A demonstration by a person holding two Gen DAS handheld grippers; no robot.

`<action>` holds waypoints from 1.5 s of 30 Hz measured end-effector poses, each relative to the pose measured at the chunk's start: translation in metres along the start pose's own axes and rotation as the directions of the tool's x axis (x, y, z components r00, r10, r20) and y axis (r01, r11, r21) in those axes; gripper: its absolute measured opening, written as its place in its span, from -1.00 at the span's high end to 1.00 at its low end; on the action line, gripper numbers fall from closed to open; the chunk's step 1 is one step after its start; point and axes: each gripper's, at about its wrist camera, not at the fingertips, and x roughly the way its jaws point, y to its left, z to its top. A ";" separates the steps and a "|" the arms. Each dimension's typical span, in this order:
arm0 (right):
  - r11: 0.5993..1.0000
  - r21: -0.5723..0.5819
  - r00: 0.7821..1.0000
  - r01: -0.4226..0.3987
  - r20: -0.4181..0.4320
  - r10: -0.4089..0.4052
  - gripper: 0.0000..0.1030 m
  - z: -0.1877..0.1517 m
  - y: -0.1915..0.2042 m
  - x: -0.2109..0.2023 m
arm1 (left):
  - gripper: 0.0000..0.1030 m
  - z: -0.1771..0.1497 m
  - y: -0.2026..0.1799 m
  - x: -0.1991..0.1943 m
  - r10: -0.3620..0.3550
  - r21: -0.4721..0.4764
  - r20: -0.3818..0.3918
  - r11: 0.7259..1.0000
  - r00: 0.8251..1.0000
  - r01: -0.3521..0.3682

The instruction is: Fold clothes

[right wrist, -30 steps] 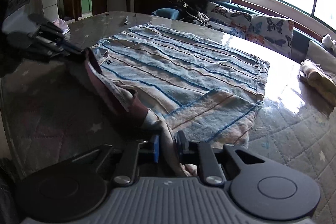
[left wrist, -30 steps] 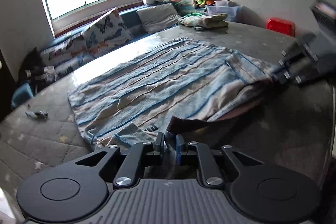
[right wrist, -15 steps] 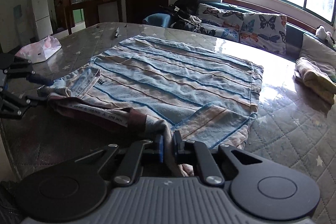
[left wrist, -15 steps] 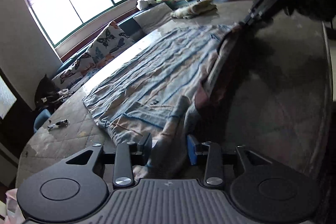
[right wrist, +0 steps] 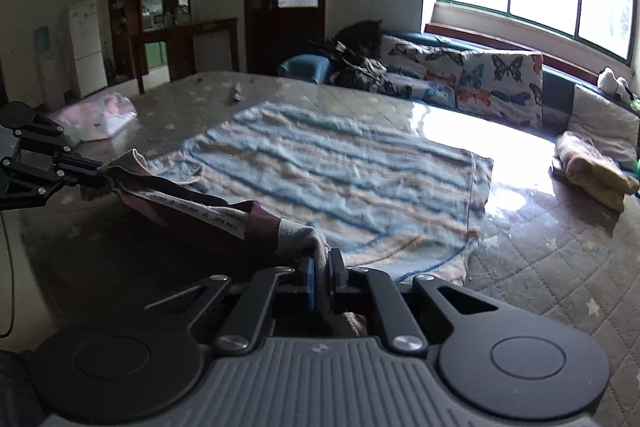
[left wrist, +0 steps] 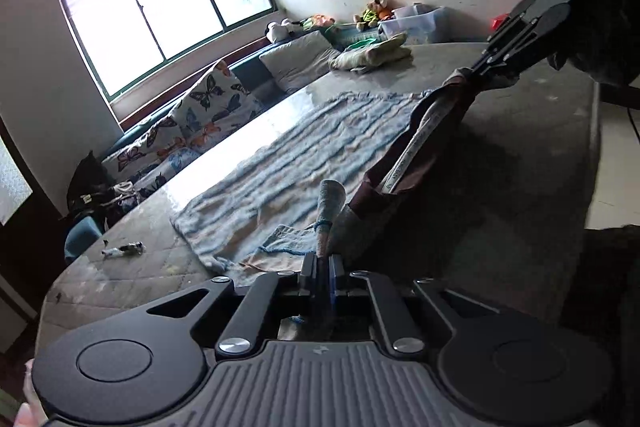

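Left wrist view: the left tongs [left wrist: 323, 265] are clenched on the collar end of the striped garment [left wrist: 304, 155], lying mostly flat on the quilted tabletop [left wrist: 520, 155].

Right wrist view: the right tongs [right wrist: 321, 273] pinch the collar's other end, the maroon neckband [right wrist: 192, 205] stretched between. Uneven pulling could slip the fabric free and skew the fold.

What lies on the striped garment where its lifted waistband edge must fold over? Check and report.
Nothing visible does. The left gripper and right gripper each pinch the waistband edge, raised along the near side. The striped garment ahead lies flat and bare; the folded yellow cloth sits apart on the table.
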 end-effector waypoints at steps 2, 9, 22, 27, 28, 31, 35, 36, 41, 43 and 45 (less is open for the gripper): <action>1.000 -0.007 1.000 -0.017 0.020 0.017 0.89 0.000 0.007 -0.017 | 0.88 0.000 -0.003 -0.018 0.012 -0.001 0.013 1.000 1.000 -0.012; 0.997 -0.024 0.996 -0.076 0.042 0.077 0.90 -0.002 0.032 -0.065 | 0.88 0.003 -0.002 -0.061 0.075 -0.058 0.060 0.996 0.995 -0.072; 0.999 -0.045 0.999 -0.013 0.048 0.015 0.90 0.063 -0.007 -0.017 | 0.88 0.055 0.057 0.021 0.154 -0.065 0.074 0.987 0.985 -0.150; 0.999 -0.033 1.000 -0.001 0.021 0.002 0.91 0.097 -0.035 0.023 | 0.88 0.071 0.092 0.076 0.138 -0.068 0.020 0.988 0.990 -0.136; 1.000 -0.027 1.000 -0.001 0.011 0.001 0.91 0.102 -0.040 0.032 | 0.88 0.073 0.099 0.088 0.132 -0.069 0.004 0.989 0.991 -0.131; 1.000 -0.015 1.000 0.001 -0.015 -0.002 0.91 0.114 -0.053 0.057 | 0.88 0.073 0.115 0.121 0.117 -0.068 -0.040 0.990 0.992 -0.120; 1.000 0.002 0.999 0.013 -0.052 -0.013 0.91 0.125 -0.070 0.099 | 0.88 0.071 0.135 0.160 0.110 -0.083 -0.093 0.990 0.990 -0.118; 1.000 0.008 0.998 0.017 -0.057 -0.016 0.91 0.127 -0.074 0.107 | 0.88 0.072 0.139 0.170 0.108 -0.090 -0.105 0.989 0.989 -0.117; 0.997 0.066 0.994 0.051 -0.101 -0.044 0.91 0.128 -0.088 0.153 | 0.85 0.067 0.144 0.209 0.166 -0.057 -0.149 0.983 0.975 -0.176; 0.993 0.099 0.992 0.067 -0.112 -0.056 0.91 0.124 -0.094 0.171 | 0.85 0.061 0.153 0.224 0.180 -0.099 -0.186 0.975 0.966 -0.200; 0.989 0.122 0.990 0.084 -0.120 -0.069 0.91 0.119 -0.097 0.182 | 0.85 0.055 0.159 0.231 0.185 -0.149 -0.216 0.964 0.959 -0.220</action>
